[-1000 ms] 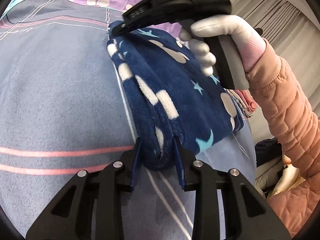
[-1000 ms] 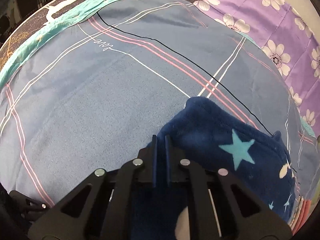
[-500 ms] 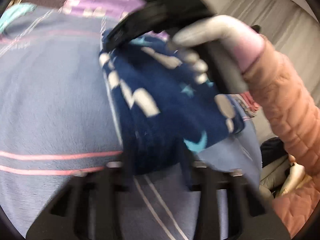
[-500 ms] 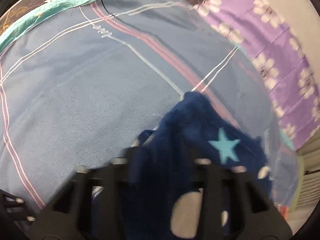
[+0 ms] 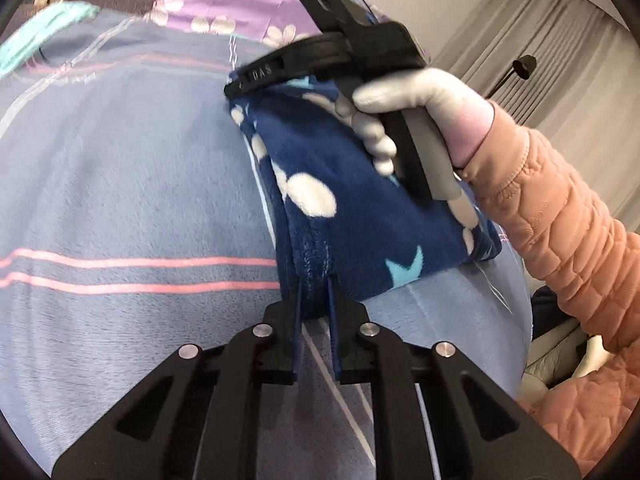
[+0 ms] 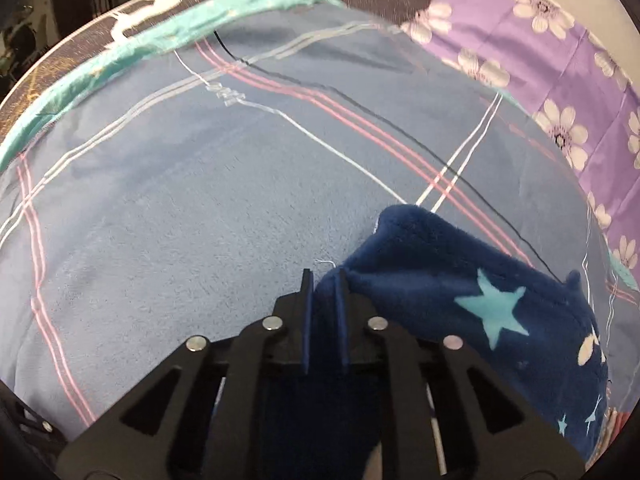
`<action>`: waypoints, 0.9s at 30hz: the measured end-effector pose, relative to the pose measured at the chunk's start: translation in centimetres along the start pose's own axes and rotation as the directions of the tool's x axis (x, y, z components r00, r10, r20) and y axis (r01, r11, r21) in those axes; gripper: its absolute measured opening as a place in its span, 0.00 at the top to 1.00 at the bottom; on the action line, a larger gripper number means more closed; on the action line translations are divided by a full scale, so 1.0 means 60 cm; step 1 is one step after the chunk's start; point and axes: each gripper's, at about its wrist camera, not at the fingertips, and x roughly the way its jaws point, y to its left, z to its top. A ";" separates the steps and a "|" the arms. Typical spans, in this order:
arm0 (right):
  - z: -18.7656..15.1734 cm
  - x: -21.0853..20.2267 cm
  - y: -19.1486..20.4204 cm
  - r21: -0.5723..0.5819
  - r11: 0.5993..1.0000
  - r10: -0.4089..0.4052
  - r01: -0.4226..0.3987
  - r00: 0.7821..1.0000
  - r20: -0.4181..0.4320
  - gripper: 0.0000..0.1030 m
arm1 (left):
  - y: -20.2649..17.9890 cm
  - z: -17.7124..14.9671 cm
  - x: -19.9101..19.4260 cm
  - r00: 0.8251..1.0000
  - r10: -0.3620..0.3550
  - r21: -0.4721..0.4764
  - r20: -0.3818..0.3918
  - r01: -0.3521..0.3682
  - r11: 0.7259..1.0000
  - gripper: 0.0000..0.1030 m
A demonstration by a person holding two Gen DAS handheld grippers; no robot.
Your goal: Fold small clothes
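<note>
The navy fleece garment [image 5: 340, 208], printed with white dots, pale blue stars and a crescent, lies folded in the middle of the left wrist view on a grey-blue bedspread [image 5: 120, 184] with pink and white stripes. The left gripper [image 5: 314, 296] pinches the near folded edge at lower centre, its fingers [image 5: 297, 300] drawn close with fleece between them. The right gripper [image 6: 323, 282] clamps the garment's far corner; in its own view the fingers [image 6: 306, 292] stand almost together on a thin fold, and the cloth beneath its frame is hidden. In the left view a white-gloved right hand [image 5: 416, 112] wraps that gripper's handle, covering part of the garment's upper right. Raised lettering on the gripper's arm reads roughly "DAS"; the first characters are unclear. A purple floral sheet [image 6: 560, 48] fills the upper right of the right view.
</note>
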 end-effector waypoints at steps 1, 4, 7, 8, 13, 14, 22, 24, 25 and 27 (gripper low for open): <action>0.000 -0.015 -0.003 0.009 1.000 0.019 -0.019 1.000 0.019 0.75 | -0.001 0.001 -0.003 1.000 0.008 0.006 0.007 -0.008 1.000 0.89; -0.010 -0.089 -0.012 0.018 0.999 0.026 -0.028 0.992 0.122 0.72 | -0.006 0.017 -0.031 0.997 0.007 0.016 0.070 -0.008 1.000 0.88; -0.038 -0.146 -0.016 0.043 0.997 0.047 -0.057 0.978 0.205 0.33 | -0.026 0.041 -0.034 0.989 -0.027 0.039 0.143 0.021 0.999 0.69; -0.051 -0.158 -0.021 0.061 0.996 0.049 -0.064 0.974 0.222 0.20 | -0.031 0.047 -0.024 0.990 -0.020 0.040 0.143 0.014 0.999 0.63; -0.147 -0.167 -0.059 0.242 0.970 -0.041 0.000 0.985 0.165 0.60 | -0.019 0.036 0.075 0.996 0.085 0.024 0.005 -0.086 0.996 0.51; -0.174 -0.154 -0.068 0.291 0.956 -0.050 0.014 0.992 0.116 0.73 | -0.012 0.034 0.081 0.997 0.080 0.008 -0.008 -0.080 0.997 0.51; -0.280 -0.136 -0.119 0.496 0.855 0.071 -0.153 0.981 0.181 0.74 | -0.010 0.038 0.075 0.996 0.088 0.010 -0.013 -0.087 0.996 0.50; -0.299 -0.171 -0.133 0.541 0.829 0.019 -0.139 0.975 0.222 0.73 | -0.011 0.037 0.073 0.995 0.096 0.017 -0.008 -0.096 0.995 0.49; -0.310 -0.189 -0.136 0.550 0.827 -0.018 -0.119 0.971 0.238 0.73 | -0.012 0.035 0.073 0.995 0.096 0.017 -0.005 -0.096 0.995 0.49; -0.341 -0.233 -0.142 0.570 0.819 -0.119 -0.057 0.956 0.267 0.70 | -0.011 0.035 0.066 0.995 0.098 0.009 0.004 -0.098 0.995 0.49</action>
